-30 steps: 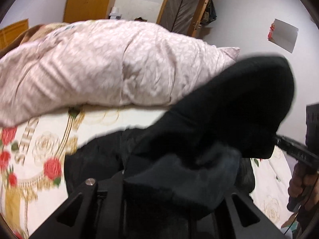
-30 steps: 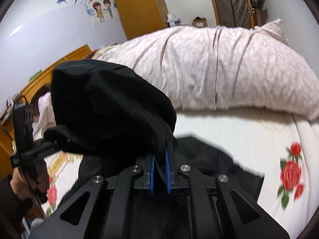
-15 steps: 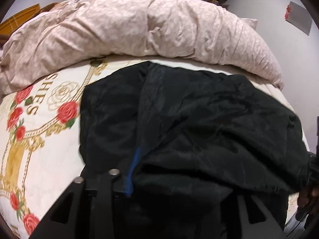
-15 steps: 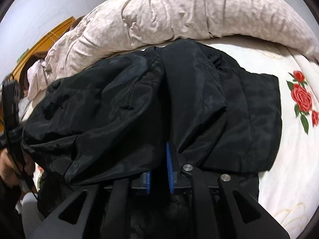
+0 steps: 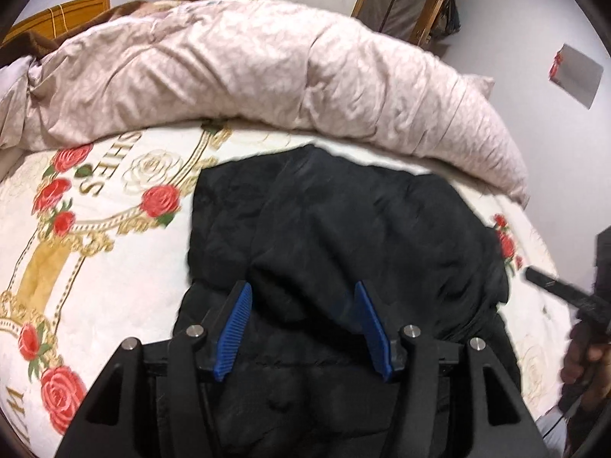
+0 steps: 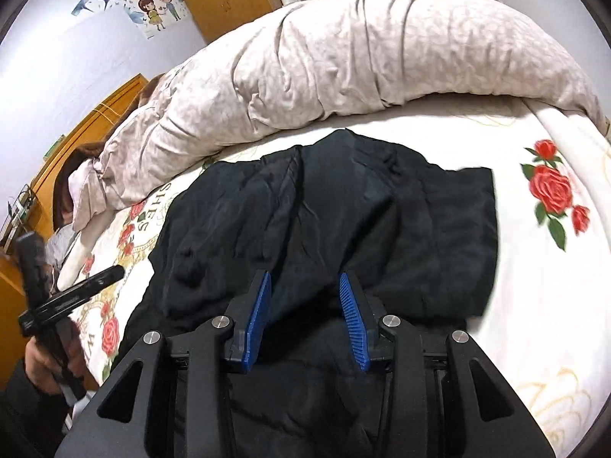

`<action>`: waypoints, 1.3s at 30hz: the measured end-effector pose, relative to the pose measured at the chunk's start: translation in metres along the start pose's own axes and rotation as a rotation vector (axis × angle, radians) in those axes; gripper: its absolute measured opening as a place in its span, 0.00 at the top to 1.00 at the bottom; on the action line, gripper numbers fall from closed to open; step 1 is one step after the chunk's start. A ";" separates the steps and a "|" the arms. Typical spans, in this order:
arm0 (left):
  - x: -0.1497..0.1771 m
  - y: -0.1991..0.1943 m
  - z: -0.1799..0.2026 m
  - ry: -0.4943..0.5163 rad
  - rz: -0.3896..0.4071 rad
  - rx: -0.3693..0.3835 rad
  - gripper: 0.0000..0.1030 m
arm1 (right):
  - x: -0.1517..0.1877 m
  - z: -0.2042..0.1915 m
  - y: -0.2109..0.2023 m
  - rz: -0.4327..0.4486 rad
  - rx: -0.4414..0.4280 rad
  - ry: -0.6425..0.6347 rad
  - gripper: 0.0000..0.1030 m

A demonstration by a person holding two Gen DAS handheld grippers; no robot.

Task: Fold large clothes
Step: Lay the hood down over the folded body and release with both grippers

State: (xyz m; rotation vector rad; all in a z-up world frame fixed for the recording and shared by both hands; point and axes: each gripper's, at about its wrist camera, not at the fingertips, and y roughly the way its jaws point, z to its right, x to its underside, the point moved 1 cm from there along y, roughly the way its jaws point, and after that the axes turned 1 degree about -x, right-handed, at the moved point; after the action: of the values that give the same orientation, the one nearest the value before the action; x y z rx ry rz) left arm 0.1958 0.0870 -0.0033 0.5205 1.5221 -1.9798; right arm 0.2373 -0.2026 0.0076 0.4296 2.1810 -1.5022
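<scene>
The left gripper [image 5: 301, 297] and right gripper [image 6: 305, 286], jaws just opening halfway and gripping nothing, hover over the folded black padded jacket [image 5: 362, 229] at the near edge of the rose-printed bed sheet [image 5: 95, 267].

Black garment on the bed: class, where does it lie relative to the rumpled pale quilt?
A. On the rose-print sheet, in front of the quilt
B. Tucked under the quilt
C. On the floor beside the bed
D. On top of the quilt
A: the black garment lies spread on the rose-print sheet, and a strip of sheet shows between its far edge and the quilt bunched behind it.
</scene>
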 end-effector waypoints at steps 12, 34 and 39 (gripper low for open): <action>0.018 0.118 -0.002 0.042 -0.135 -0.021 0.43 | 0.056 -0.004 0.119 -0.173 0.053 0.024 0.63; -0.011 0.113 -0.018 0.053 -0.079 -0.118 0.43 | -0.016 0.036 0.099 -0.051 0.175 0.018 0.63; -0.006 0.115 -0.022 0.071 -0.080 -0.130 0.42 | -0.018 0.039 0.096 -0.053 0.195 0.008 0.63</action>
State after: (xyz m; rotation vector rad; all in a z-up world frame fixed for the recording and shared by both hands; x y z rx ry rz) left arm 0.2751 0.0886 -0.0899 0.4876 1.7268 -1.9237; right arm 0.3072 -0.2046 -0.0711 0.4442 2.0747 -1.7528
